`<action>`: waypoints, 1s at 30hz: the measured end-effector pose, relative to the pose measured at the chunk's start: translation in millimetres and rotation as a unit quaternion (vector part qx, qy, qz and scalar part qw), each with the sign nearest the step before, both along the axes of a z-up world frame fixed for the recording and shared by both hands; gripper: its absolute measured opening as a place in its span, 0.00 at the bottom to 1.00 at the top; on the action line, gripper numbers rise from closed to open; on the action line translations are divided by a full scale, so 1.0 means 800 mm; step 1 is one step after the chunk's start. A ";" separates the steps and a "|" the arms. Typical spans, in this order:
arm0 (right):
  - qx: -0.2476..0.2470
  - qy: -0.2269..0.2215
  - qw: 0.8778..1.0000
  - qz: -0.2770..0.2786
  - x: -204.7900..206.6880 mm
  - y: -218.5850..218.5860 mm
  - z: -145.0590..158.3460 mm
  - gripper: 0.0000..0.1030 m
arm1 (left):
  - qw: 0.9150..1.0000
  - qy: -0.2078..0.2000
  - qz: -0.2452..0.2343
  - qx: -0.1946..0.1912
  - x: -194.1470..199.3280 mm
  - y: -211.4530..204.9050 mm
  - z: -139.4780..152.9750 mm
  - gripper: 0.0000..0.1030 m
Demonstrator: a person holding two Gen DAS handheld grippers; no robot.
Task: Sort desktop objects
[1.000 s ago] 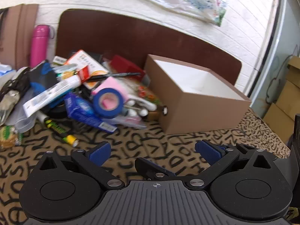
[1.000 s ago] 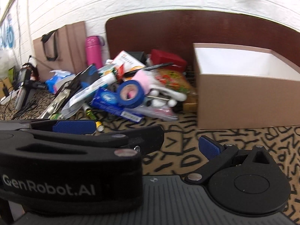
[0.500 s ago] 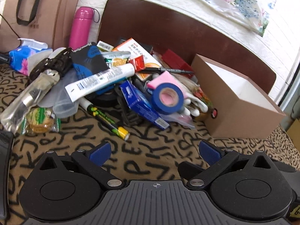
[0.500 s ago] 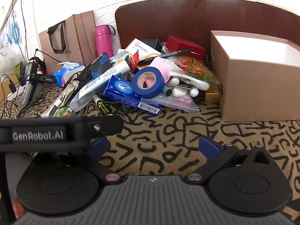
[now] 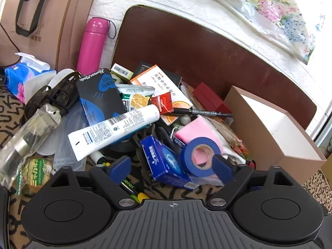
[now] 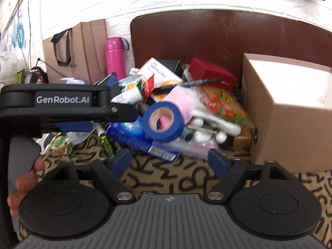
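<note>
Lying flat, white tube [image 5: 116, 130] cap up-right

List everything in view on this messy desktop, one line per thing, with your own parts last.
roll of blue tape: one, blue, front of the pile, leaning on a pink pad
blue cardboard box: one, blue, beside the tape
white squeeze tube: one, white, lying across the pile
black marker pen: one, black, on top of the pile
red case: one, dark red, back of the pile
orange-and-white medicine box: one, behind the tube
open cardboard box: one, tan outside, white inside, right of the pile
pink flask: one, pink, upright by the wall
paper carrier bag: one, tan, against the wall
tissue pack: one, blue, far left
left tongs: closing, the blue box and tape between them, not pressed
right tongs: closing, nothing between them
</note>
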State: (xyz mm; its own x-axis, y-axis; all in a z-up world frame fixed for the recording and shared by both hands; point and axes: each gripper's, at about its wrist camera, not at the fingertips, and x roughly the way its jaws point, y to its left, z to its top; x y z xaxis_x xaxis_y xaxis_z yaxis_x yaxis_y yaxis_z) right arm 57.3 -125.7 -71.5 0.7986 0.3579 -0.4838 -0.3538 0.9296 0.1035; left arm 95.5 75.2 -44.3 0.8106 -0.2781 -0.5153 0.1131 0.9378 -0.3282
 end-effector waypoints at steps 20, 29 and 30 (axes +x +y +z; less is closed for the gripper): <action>0.003 0.000 1.000 -0.005 0.052 0.016 0.001 0.28 | 0.998 0.052 0.005 -0.024 0.041 0.008 -0.025 0.43; -0.003 0.006 1.000 -0.006 0.053 0.013 -0.002 0.16 | 0.998 0.054 -0.002 -0.025 0.036 0.010 -0.024 0.25; -0.002 0.009 1.000 -0.007 0.051 0.011 -0.002 0.16 | 0.998 0.054 -0.005 -0.028 0.033 0.010 -0.023 0.24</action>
